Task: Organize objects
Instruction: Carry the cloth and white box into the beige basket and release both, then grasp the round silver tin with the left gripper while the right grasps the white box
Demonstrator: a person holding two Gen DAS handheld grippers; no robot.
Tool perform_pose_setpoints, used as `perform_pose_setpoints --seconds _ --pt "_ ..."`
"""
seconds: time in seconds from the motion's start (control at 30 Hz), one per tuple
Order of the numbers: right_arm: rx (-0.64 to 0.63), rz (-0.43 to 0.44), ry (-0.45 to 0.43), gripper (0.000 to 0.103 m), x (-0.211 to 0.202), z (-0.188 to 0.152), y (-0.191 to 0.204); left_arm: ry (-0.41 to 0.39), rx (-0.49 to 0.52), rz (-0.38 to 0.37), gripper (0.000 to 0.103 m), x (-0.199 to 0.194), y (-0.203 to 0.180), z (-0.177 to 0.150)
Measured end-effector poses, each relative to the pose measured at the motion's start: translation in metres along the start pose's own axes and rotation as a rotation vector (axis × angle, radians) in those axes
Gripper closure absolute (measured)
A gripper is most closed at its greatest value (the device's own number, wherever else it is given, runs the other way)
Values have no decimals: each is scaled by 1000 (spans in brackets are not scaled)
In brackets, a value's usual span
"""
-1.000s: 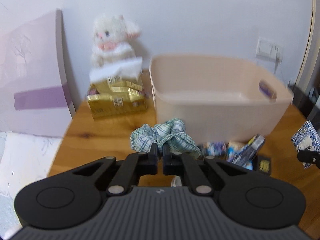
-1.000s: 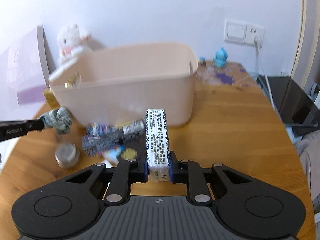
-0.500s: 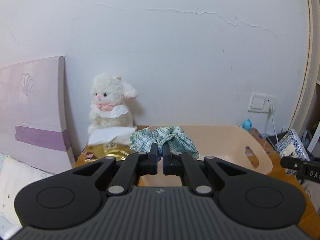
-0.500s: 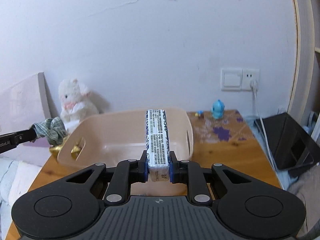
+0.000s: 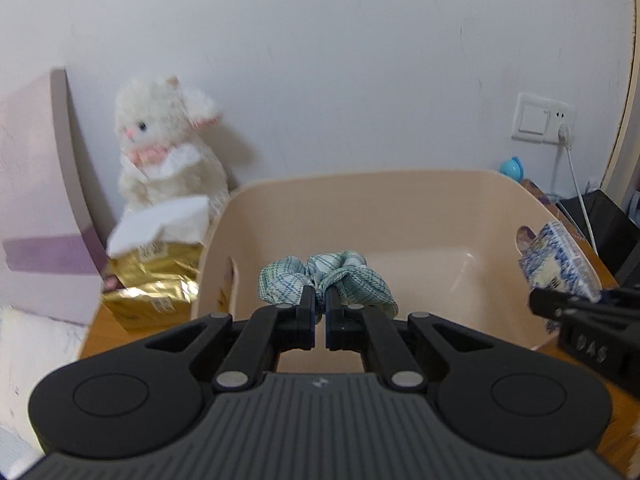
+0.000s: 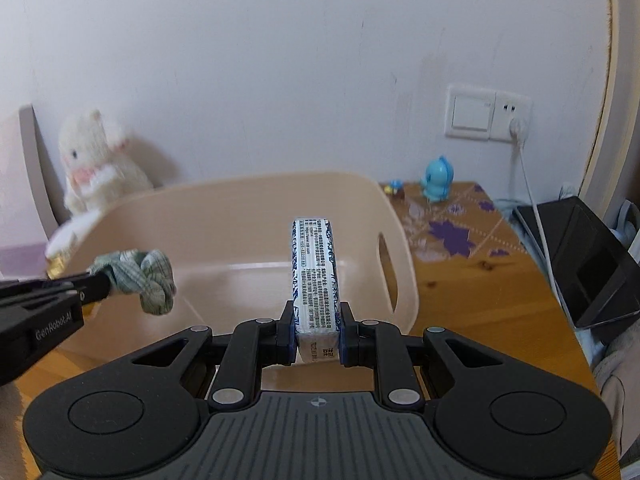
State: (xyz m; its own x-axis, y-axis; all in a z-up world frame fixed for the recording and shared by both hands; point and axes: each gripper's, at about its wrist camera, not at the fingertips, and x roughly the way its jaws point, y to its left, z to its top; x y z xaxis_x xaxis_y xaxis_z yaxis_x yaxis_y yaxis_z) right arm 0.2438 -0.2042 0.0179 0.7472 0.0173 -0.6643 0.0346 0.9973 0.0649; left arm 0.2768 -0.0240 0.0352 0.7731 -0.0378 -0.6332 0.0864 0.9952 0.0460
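My left gripper (image 5: 319, 300) is shut on a green-and-white checked scrunchie (image 5: 352, 278) and holds it over the near left part of the beige plastic basin (image 5: 360, 188). The scrunchie also shows in the right wrist view (image 6: 148, 280). My right gripper (image 6: 318, 312) is shut on a blue-and-white tissue pack (image 6: 316, 268), held above the basin (image 6: 240, 196) near its right handle hole. The pack also shows in the left wrist view (image 5: 560, 264). The basin's floor looks bare.
A white plush toy (image 5: 168, 152) sits by the wall behind a gold tissue packet (image 5: 152, 284). A pink board (image 5: 36, 208) leans at the left. A blue figurine (image 6: 438, 178), a wall socket with a cable (image 6: 516, 124) and a black box (image 6: 588, 260) are at the right.
Both grippers came forward and down from their raised position, and their loads now hang over the basin's inside. A second ago they were low, in front of the basin.
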Motion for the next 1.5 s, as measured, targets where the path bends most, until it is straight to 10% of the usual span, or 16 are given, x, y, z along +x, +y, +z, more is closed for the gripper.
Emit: perform_pose_setpoints --seconds 0.13,0.27,0.3,0.37,0.43,0.53,1.5 --pt "-30 -9 -12 83 0 -3 7 50 39 1 97 10 -6 -2" --pt "16 27 -36 50 -8 0 0 72 30 -14 84 3 0 -2" --pt "28 41 -50 44 -13 1 -2 77 26 -24 76 -1 2 -1" --pt "35 57 -87 29 -27 4 -4 71 22 -31 27 -12 4 2" --pt "20 61 -114 22 -41 6 -1 30 19 -24 14 -27 7 4" --pt "-20 49 -147 0 -63 6 3 18 12 -23 14 -44 13 5" --pt "-165 110 133 0 -61 -130 19 173 3 -54 13 -58 55 -122"
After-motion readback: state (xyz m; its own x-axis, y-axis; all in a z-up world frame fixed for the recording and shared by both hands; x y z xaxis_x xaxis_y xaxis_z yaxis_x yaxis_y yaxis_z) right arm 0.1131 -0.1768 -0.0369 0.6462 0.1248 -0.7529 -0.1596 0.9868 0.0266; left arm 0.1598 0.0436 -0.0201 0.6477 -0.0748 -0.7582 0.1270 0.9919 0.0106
